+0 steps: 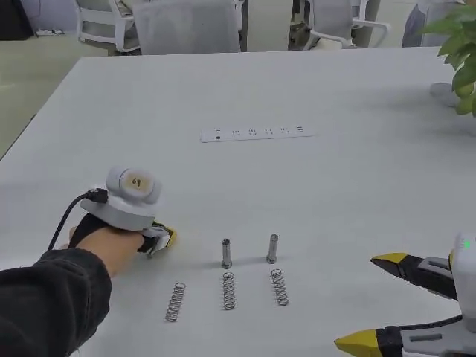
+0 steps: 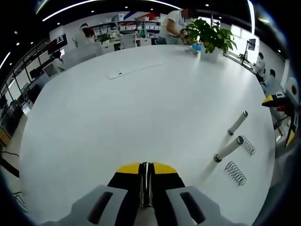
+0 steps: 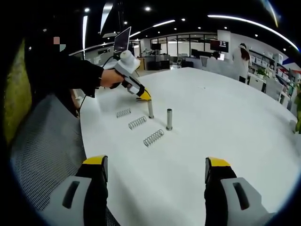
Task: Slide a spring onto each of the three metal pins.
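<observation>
your left gripper (image 2: 146,165) clamps a silver metal pin (image 2: 146,188), at the left. your right gripper (image 3: 155,170) — jaws wide apart, near right.

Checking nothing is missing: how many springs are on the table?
3, in a row: left spring, middle spring before the left upright pin, right spring before the right upright pin.

Two pins (image 1: 226,253) stand upright behind three flat springs (image 1: 228,290); the left gripper (image 2: 146,166) clamps a third pin (image 2: 146,188).

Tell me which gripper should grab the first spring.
Right. The right gripper is open and empty, nearest the rightmost spring; the left gripper is shut on a metal pin.
</observation>
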Demonstrator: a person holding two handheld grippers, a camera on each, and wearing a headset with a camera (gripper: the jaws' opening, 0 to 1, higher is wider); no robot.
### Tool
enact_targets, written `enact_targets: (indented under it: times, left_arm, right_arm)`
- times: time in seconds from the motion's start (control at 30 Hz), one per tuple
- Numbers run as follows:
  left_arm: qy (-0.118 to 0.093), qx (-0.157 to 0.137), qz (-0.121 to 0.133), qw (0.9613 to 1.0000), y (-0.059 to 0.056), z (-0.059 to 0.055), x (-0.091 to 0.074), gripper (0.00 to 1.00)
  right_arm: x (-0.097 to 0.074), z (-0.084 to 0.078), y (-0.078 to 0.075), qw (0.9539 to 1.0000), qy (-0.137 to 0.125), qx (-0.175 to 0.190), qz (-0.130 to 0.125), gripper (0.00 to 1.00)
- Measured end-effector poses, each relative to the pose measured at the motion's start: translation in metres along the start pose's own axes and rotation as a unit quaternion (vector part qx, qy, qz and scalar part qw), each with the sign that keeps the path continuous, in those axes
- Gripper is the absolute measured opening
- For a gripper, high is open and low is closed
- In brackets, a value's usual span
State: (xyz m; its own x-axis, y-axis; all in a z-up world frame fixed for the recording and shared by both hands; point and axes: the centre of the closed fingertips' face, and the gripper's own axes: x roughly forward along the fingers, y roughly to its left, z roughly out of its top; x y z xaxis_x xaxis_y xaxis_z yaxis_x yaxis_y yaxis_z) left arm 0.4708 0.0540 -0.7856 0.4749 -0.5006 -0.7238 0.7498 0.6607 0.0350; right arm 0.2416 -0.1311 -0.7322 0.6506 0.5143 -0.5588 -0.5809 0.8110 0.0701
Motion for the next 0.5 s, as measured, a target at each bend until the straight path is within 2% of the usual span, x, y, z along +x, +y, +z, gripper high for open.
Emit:
enact_targets:
  times: [0.5]
  left_arm:
    - [-0.010,-0.006,-0.003,0.9999,-0.004,0.004,-0.018,0.00]
  right_arm:
    - [0.001,0.008,0.002,0.9999,-0.006,-0.013,0.004,0.84]
